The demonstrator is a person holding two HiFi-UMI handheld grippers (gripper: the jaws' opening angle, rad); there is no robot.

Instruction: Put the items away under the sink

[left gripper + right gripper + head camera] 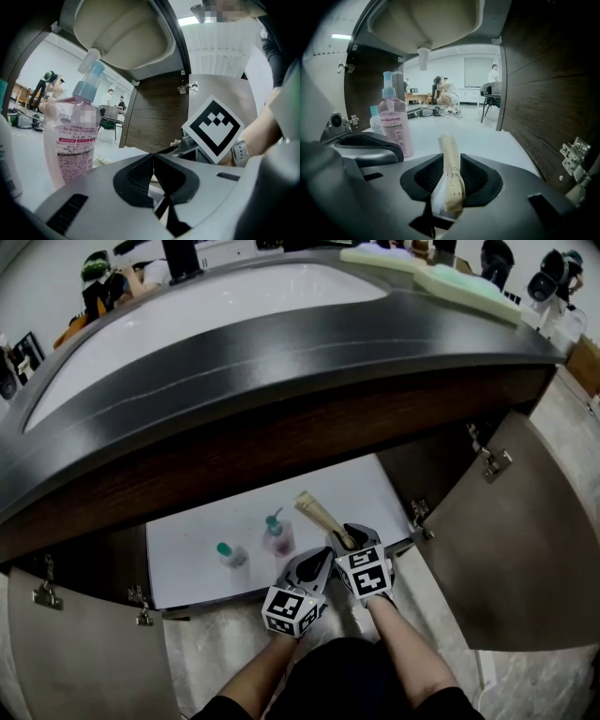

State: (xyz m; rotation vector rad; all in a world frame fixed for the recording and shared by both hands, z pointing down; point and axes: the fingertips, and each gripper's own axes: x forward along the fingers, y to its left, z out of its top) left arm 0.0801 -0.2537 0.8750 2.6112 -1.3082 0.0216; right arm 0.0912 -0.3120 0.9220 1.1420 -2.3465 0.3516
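Note:
A long tan paper packet lies on the white cabinet floor under the sink, its near end between the jaws of my right gripper. In the right gripper view the packet stands loose between the pads, and my right gripper is open around it. My left gripper hovers just left of it, shut and empty, its jaws meeting. A pink pump bottle stands upright beside a small teal-capped bottle.
Both cabinet doors hang open, the left door and the right door. The sink bowl's underside and drain hang overhead. The dark countertop juts out above. A wooden side wall closes the right.

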